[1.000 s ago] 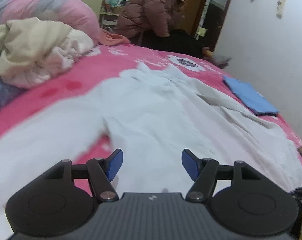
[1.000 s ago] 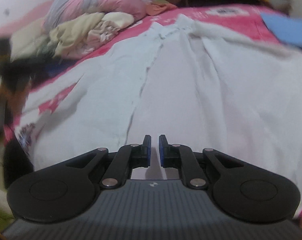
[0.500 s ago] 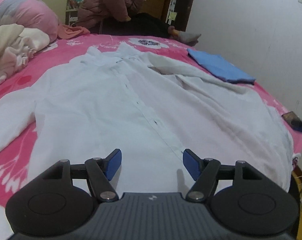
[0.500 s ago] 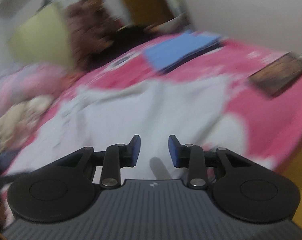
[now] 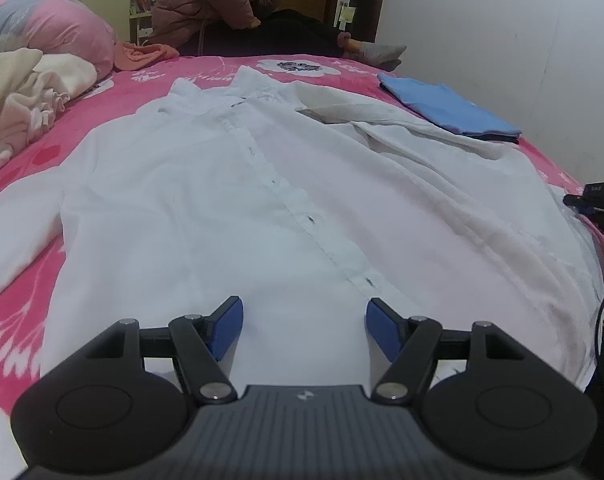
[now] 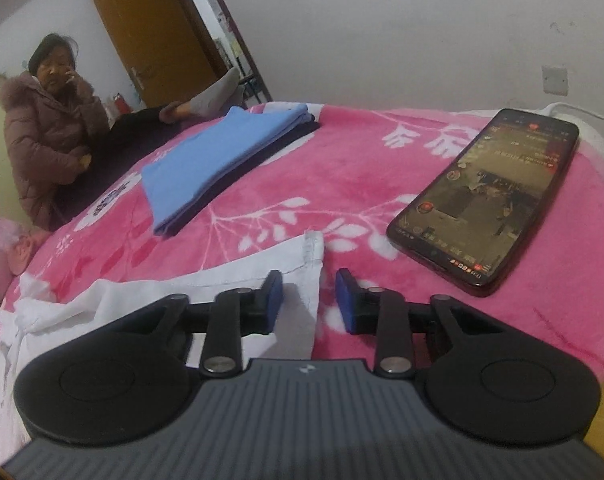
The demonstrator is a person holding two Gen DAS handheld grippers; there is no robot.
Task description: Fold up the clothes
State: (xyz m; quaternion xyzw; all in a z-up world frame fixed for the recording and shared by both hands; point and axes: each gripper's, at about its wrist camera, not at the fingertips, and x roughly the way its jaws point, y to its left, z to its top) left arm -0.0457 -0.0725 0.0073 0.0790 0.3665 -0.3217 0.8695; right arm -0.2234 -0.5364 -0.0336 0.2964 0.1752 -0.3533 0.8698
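Left wrist: white shirt (image 5: pixel 237 200) covers pink blanket (image 5: pixel 33 156).

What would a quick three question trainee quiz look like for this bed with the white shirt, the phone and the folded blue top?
1. True or false: the phone lies on the white shirt.
2. What lies directly under the folded blue garment? A) a dark folded garment B) a pillow C) the phone
3. Is the left gripper open or shut?
Key: 1 false, it lies on the pink blanket, apart from the shirt. 2 A. 3 open, over the shirt's lower part.
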